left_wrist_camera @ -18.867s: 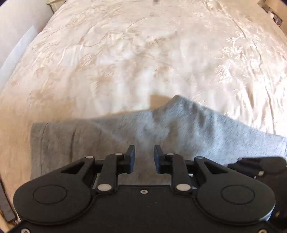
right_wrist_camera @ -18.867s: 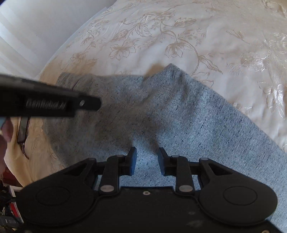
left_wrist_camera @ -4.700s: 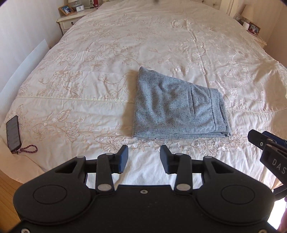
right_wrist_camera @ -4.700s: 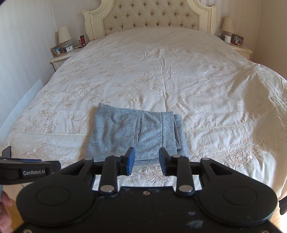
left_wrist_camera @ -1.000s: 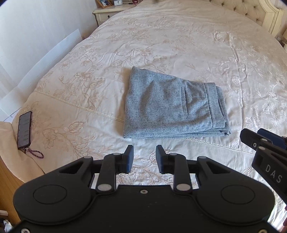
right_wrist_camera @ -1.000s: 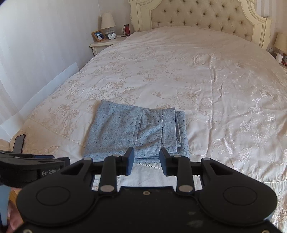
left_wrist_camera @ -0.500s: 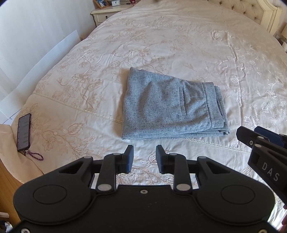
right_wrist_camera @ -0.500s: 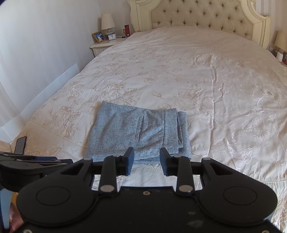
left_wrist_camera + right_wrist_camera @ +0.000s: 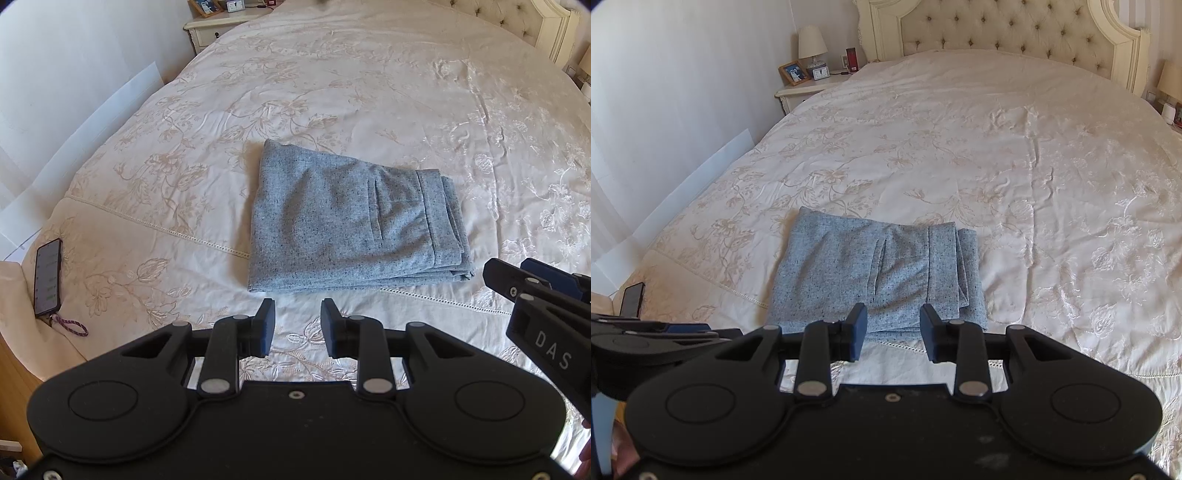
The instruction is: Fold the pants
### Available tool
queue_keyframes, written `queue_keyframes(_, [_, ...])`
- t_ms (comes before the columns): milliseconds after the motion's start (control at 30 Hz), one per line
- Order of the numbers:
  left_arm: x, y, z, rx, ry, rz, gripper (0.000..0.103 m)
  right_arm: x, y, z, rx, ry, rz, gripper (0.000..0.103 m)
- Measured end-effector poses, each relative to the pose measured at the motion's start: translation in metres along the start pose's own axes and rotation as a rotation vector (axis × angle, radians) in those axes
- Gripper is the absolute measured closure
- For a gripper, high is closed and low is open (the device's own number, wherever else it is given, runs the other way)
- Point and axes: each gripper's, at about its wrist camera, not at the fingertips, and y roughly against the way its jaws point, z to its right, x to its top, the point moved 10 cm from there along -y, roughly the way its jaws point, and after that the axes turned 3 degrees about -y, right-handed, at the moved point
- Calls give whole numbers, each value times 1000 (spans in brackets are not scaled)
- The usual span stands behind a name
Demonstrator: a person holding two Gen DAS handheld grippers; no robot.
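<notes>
The grey flecked pants lie folded into a compact rectangle on the cream embroidered bedspread, layered edges stacked at their right side. In the right wrist view the same folded pants sit just beyond my fingers. My left gripper hovers above the bedspread short of the pants' near edge, open, nothing between its pads. My right gripper hangs in front of the pants' near edge, open and holding nothing; it also shows at the right edge of the left wrist view.
A phone with a braided strap lies at the bed's near left corner. A nightstand with a lamp, clock and photo frame stands at the far left by the tufted headboard. A white wall runs along the left.
Over the last second almost nothing moved; the views shifted very slightly. Earlier, both grippers were close over the spread-out pants; now the pants lie folded and both grippers are drawn back.
</notes>
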Motion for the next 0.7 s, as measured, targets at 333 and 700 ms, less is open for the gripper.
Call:
queue_keyframes(333, [3,-5,3,3,-7,-7,65,1,-8,2,2,-11,-13,69])
queue_keyframes(700, [8,-16,9,-3,-15,-24,65,6,-20,4,1,-23,-29,69])
